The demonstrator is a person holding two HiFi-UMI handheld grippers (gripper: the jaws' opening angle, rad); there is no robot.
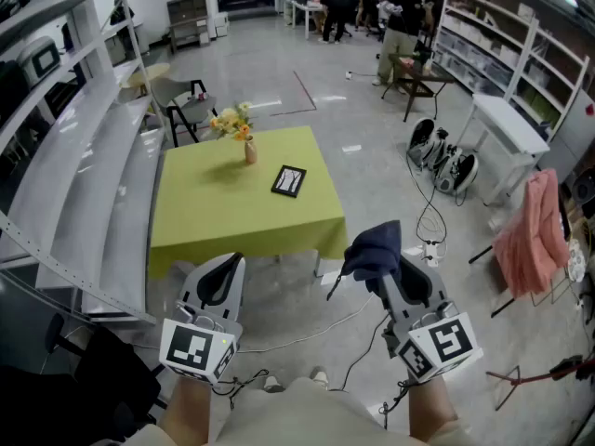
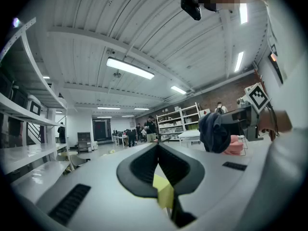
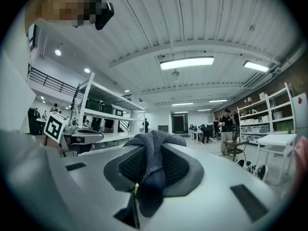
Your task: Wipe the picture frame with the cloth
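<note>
A small black picture frame (image 1: 289, 180) lies flat on the yellow-green table (image 1: 214, 216), right of centre. My right gripper (image 1: 390, 272) is held near the table's front right corner, shut on a dark blue cloth (image 1: 375, 249) that bunches out over its jaws. The same cloth (image 3: 153, 162) fills the jaw gap in the right gripper view. My left gripper (image 1: 221, 269) hovers before the table's front edge, jaws shut with nothing in them. The left gripper view shows its closed jaws (image 2: 159, 170) and the cloth (image 2: 214, 131) off to the right.
A small vase of yellow flowers (image 1: 244, 130) stands at the table's far side. White shelving (image 1: 65, 156) runs along the left. Cables (image 1: 307, 337) trail on the floor by the table. A rack with pink fabric (image 1: 532, 235) stands at right; people gather far back.
</note>
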